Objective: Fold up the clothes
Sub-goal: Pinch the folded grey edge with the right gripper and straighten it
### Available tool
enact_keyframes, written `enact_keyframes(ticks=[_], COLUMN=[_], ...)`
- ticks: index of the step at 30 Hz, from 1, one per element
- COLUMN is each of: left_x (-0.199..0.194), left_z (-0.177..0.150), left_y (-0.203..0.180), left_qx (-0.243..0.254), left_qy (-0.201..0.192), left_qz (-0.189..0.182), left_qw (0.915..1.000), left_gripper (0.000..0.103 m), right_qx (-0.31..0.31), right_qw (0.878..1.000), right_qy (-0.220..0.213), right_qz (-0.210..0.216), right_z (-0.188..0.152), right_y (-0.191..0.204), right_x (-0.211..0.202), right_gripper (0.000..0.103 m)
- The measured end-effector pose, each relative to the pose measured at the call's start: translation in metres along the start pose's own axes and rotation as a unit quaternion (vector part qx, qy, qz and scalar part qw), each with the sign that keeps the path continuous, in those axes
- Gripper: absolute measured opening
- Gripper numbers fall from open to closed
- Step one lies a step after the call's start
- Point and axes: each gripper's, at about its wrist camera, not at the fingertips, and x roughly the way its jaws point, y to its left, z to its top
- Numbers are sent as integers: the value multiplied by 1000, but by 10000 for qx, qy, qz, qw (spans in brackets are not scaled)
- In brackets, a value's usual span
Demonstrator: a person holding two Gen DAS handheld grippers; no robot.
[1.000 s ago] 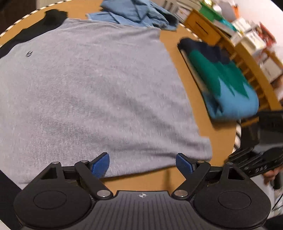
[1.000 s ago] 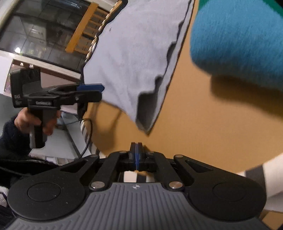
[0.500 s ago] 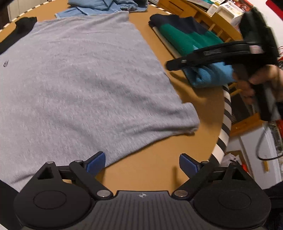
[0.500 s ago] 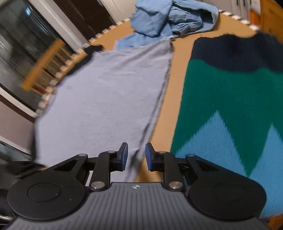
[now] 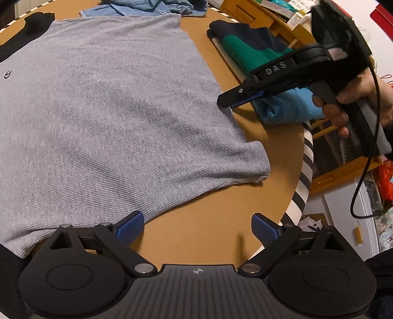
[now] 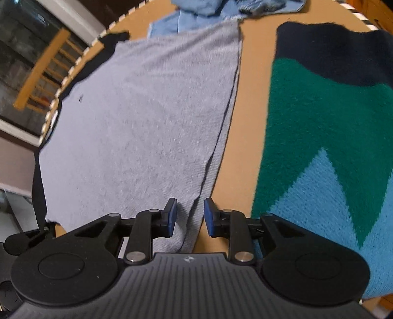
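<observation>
Grey ribbed-knit jumper point(image 5: 110, 117), spread flat on the round tan wooden table point(image 5: 221, 225), with its near hem running along the table's front edge and its right side seam lying free on bare wood. Left gripper point(image 5: 196, 227) stands over the hem, jaws wide and opening, nothing between its blue pads point(image 5: 129, 225). Right gripper point(image 6: 189, 217), held in a person's hand point(image 5: 356, 98), hangs above the right side seam, jaws narrowly parted and empty, pads not pressing cloth. A folded navy, green and light-blue knitted sweater point(image 6: 331, 127) lies just beside, and crumpled light-blue denim point(image 5: 152, 6) at the far edge. To fold cleanly, each gripper should probably pinch one layer-pair at a hem corner, lift together, and carry the hem toward the collar, keeping clear of the folded sweater.
</observation>
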Motion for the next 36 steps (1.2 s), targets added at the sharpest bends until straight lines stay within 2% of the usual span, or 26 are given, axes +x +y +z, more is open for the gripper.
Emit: enact_keyframes(ticks=[3, 5, 8, 15, 19, 23, 24, 26, 27, 30, 33, 36], left_x=[0, 0, 0, 0, 1, 1, 2, 2, 2, 4, 2, 1], left_z=[1, 0, 0, 0, 1, 1, 1, 1, 1, 2, 2, 2], left_y=[-1, -1, 0, 2, 3, 4, 3, 4, 4, 4, 6, 7], left_qx=[33, 19, -4, -50, -44, -33, -35, -29, -24, -6, -15, -48], left_qy=[12, 6, 4, -21, 0, 9, 11, 18, 24, 33, 50, 39], left_qz=[2, -13, -39, -112, -147, -180, -187, -199, -205, -225, -258, -302], left_qw=[10000, 10000, 10000, 9999, 9999, 9998, 9998, 9998, 9998, 9997, 9997, 9995], left_gripper=[97, 97, 97, 97, 97, 97, 97, 97, 97, 97, 97, 97], right_qx=[-34, -4, 51, -3, 302, 355, 300, 113, -32, -252, -501, -480], right_qw=[9997, 9995, 9998, 9996, 9988, 9979, 9978, 9973, 9969, 9973, 9958, 9958], right_qy=[177, 165, 102, -256, -398, -534, -586, -717, -781, -693, -626, -548], right_qz=[150, 254, 134, -138, 21, 96, 120, 129, 84, 47, -448, -561], right_z=[3, 4, 1, 1, 8, 15, 17, 19, 19, 19, 21, 23], right_y=[4, 5, 1, 0, -10, -10, -8, -3, 0, 7, 11, 9], right_x=[6, 6, 4, -11, -9, -2, 0, 3, 2, 2, 0, -4], right_gripper=[22, 14, 13, 21, 22, 29, 28, 6, 2, 1, 1, 0])
